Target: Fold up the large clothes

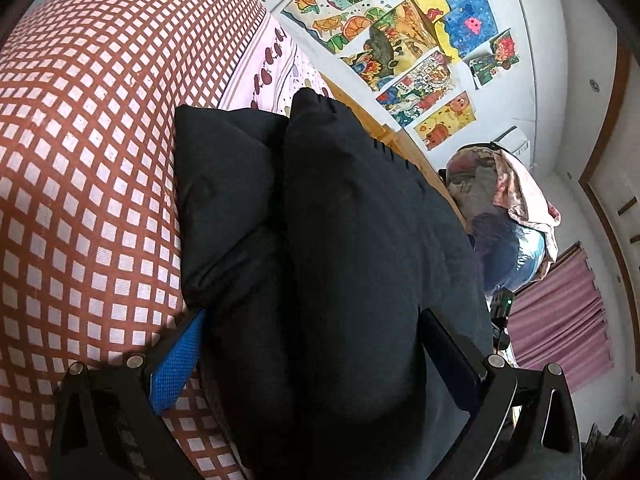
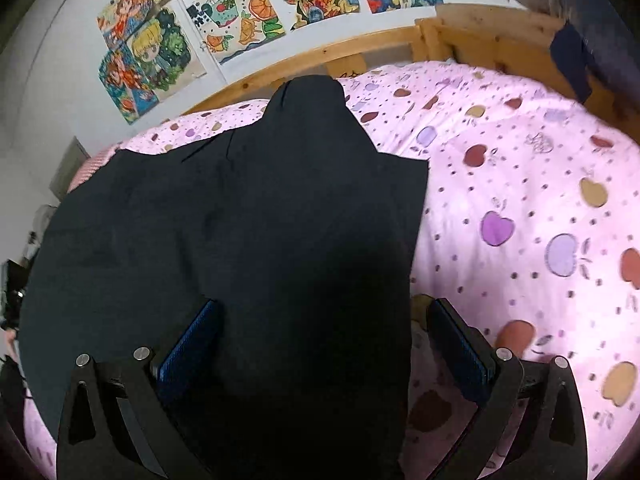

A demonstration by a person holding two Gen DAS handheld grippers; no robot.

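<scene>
The dark garment (image 2: 248, 216) lies spread on my bed, draped over the pink apple-print sheet (image 2: 520, 184), with one narrow end reaching toward the wooden bed frame (image 2: 472, 36). In the left wrist view the same garment (image 1: 344, 240) is bunched into two puffy folds that rise between my fingers, half over the red-and-white checked cover (image 1: 80, 140).

My right gripper (image 2: 324, 340) has its blue pads (image 2: 188, 352) set wide, with a thick ridge of cloth running up between them; the pads look parted rather than pinched, so I read it as released around the fabric. My left gripper (image 1: 308, 344) looks the same: the blue pad (image 1: 176, 360) sits at the cloth's left edge, the other finger well off to the right, cloth lying between them without being squeezed.

I judge I'm at the grasp stage of a fold, both tools straddling an edge. Next I'd need to close both on the fabric, catching all the layers, then lift evenly and carry that edge across toward the far end so the cloth doesn't twist

Drawings (image 2: 224, 16) cover the wall behind
</scene>
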